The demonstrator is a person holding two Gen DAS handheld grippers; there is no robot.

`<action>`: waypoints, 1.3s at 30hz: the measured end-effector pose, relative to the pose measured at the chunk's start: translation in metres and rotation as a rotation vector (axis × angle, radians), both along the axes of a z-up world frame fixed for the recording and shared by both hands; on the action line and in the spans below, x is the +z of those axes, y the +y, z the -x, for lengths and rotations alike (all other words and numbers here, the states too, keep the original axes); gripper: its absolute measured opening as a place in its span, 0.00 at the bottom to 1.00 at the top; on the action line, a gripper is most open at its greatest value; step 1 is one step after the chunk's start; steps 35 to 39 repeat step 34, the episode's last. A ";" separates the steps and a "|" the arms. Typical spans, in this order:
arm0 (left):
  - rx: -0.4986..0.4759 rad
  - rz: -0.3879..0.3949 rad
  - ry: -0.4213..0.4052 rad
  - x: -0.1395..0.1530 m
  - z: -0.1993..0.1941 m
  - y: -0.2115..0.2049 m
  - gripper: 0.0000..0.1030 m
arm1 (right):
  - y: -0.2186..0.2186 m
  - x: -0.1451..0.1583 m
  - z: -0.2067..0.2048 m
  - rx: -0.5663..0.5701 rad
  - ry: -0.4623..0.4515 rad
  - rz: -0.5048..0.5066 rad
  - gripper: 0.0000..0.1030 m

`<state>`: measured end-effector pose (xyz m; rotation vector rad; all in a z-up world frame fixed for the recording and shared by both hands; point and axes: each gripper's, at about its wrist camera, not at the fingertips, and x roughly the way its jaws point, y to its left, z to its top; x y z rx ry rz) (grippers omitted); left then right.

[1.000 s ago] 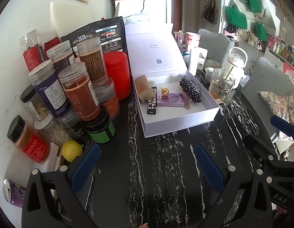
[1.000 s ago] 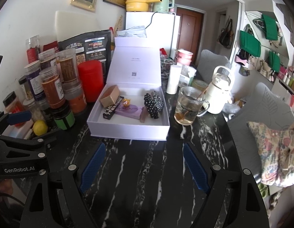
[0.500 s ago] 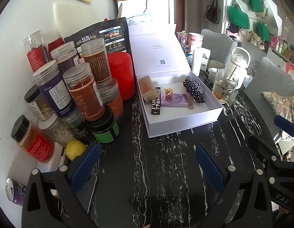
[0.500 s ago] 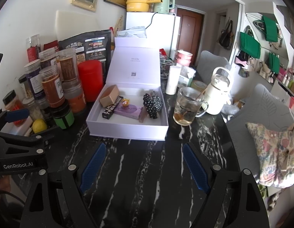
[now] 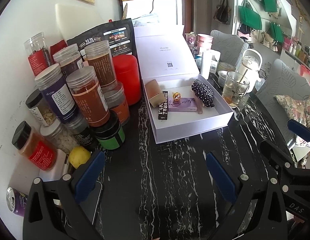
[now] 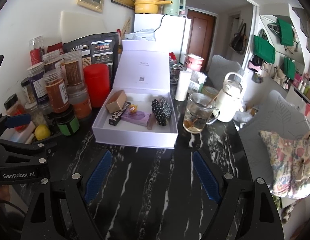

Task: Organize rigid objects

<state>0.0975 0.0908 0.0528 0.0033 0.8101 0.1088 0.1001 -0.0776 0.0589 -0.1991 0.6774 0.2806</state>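
A: Near edge. Left tongs (image 5: 153, 172) spread wide, nothing between the blue pads, over the black marbled worktop (image 5: 171, 180). "DAS" reads on the right tongs' frame at the right of this view.

B: Right tongs (image 6: 151, 175) also wide apart and empty. The left unit's body shows "GenRobot.AI".

A: Mid-ground, left: lemon (image 5: 80, 157), green-labelled black jar (image 5: 111, 133), then stacked spice jars; labels too small to read.

B: Centre: open white box (image 6: 135, 137), lid propped upright with a QR code. Inside, left to right: tan block (image 6: 116, 104), black "LUC" carton (image 6: 119, 116), gold-wrapped sweet (image 6: 133, 108), purple packet (image 6: 138, 118), black dotted hair clip (image 6: 162, 111).

A: Beyond: red canister (image 5: 127, 80), black "QUAKER" bag (image 5: 107, 38).

B: Right of box: glass mug (image 6: 198, 116), white kettle (image 6: 230, 102).
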 end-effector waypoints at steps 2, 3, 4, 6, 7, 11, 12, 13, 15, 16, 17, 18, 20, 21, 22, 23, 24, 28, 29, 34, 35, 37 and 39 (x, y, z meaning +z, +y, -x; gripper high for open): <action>0.001 -0.003 -0.003 0.000 0.001 0.000 1.00 | 0.000 0.000 0.000 0.001 0.000 0.000 0.82; 0.001 -0.002 -0.004 0.001 0.001 0.000 1.00 | 0.000 0.000 0.000 0.001 0.000 0.000 0.82; 0.001 -0.001 -0.005 0.001 0.002 0.000 1.00 | 0.000 0.000 0.000 0.001 0.000 0.001 0.82; 0.002 -0.002 -0.006 0.001 0.002 0.001 1.00 | 0.000 0.000 0.000 0.001 -0.001 0.000 0.82; 0.002 -0.003 -0.004 0.001 0.002 0.000 1.00 | 0.000 0.000 0.000 0.001 -0.001 0.000 0.82; 0.002 -0.003 -0.002 0.001 0.002 0.001 1.00 | 0.000 0.000 0.000 0.000 -0.001 0.001 0.82; 0.001 -0.001 -0.001 0.001 0.002 0.000 1.00 | 0.000 0.000 0.000 0.000 -0.001 0.001 0.82; 0.000 -0.001 -0.002 0.001 0.002 0.000 1.00 | 0.000 0.000 0.000 0.000 -0.001 0.001 0.82; 0.000 -0.001 -0.001 0.000 0.003 0.000 1.00 | 0.000 0.000 0.000 0.000 -0.001 0.001 0.83; 0.000 0.000 -0.001 0.000 0.002 0.001 1.00 | 0.000 0.000 0.001 -0.001 0.000 0.001 0.83; 0.000 0.002 -0.001 0.000 0.003 0.001 1.00 | -0.001 0.000 0.001 0.000 0.001 0.000 0.83; 0.000 0.002 -0.001 0.000 0.003 0.001 1.00 | -0.001 0.000 0.001 0.000 0.001 0.000 0.83; -0.003 0.000 -0.001 0.000 0.003 0.000 1.00 | -0.002 0.000 0.002 -0.001 0.002 0.000 0.83; -0.004 -0.001 -0.001 0.000 0.004 0.000 1.00 | -0.002 -0.001 0.003 -0.001 0.001 0.000 0.83; -0.005 0.000 -0.001 0.001 0.004 0.000 1.00 | -0.002 -0.001 0.003 -0.001 0.001 0.000 0.83; -0.005 0.000 -0.001 0.000 0.004 0.000 1.00 | -0.002 -0.001 0.003 -0.001 0.001 -0.001 0.83; -0.006 0.000 -0.001 0.001 0.004 0.000 1.00 | -0.003 -0.001 0.003 -0.001 0.001 -0.001 0.83; -0.011 0.007 0.005 0.000 0.004 0.000 1.00 | -0.002 -0.001 0.002 0.000 0.002 -0.001 0.83; -0.011 0.007 0.008 -0.001 0.003 0.000 1.00 | -0.002 -0.001 0.002 0.000 0.002 -0.001 0.83; -0.015 0.011 0.018 -0.004 0.003 -0.001 1.00 | -0.004 -0.002 0.004 -0.003 0.004 0.002 0.83; -0.015 0.011 0.018 -0.004 0.003 -0.001 1.00 | -0.004 -0.002 0.004 -0.003 0.004 0.002 0.83; -0.015 0.011 0.018 -0.004 0.003 -0.001 1.00 | -0.004 -0.002 0.004 -0.003 0.004 0.002 0.83; -0.015 0.011 0.018 -0.004 0.003 -0.001 1.00 | -0.004 -0.002 0.004 -0.003 0.004 0.002 0.83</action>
